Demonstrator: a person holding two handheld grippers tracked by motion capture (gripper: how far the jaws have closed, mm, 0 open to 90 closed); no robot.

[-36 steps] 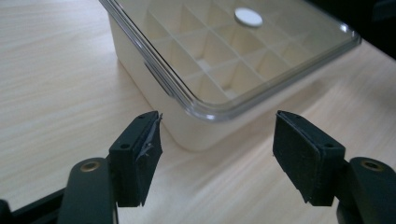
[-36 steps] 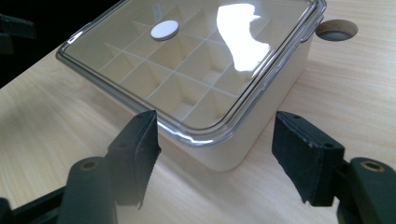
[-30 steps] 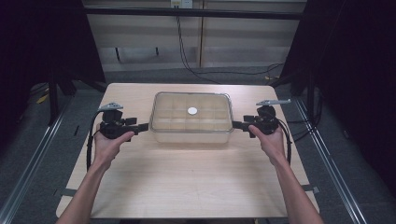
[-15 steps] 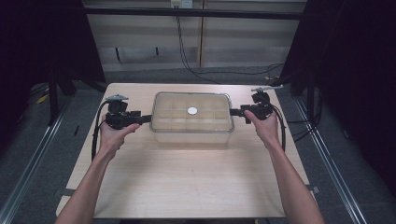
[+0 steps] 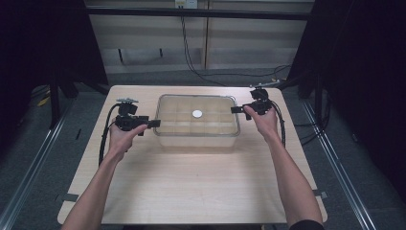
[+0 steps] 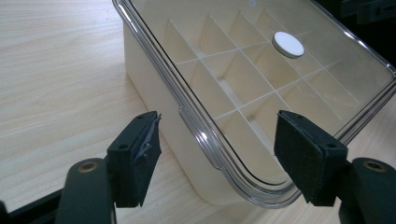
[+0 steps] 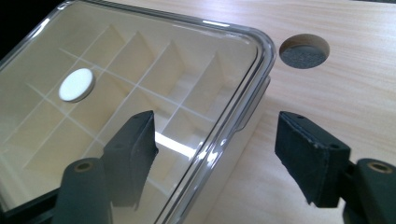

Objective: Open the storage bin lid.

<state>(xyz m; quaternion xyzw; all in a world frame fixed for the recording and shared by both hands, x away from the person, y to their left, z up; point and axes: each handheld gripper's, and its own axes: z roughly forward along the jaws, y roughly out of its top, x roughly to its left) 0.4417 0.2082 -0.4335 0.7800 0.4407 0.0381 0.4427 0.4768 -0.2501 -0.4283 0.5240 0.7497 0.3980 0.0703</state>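
The cream compartmented plastic box with clear lid (image 5: pixel 197 120) sits mid-table on the pale wooden table (image 5: pixel 191 187). The left gripper (image 6: pixel 217 154) and right gripper (image 7: pixel 215 149) jaws are spread, each straddling a lid edge; the left jaws have just been opening. No legible markings.

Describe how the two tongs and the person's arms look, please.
Both tongs, left and right, are black, with flat rectangular pads and brass-coloured screw holes. A black cable trails from each. A grey plate tops the left one. The forearms are bare.
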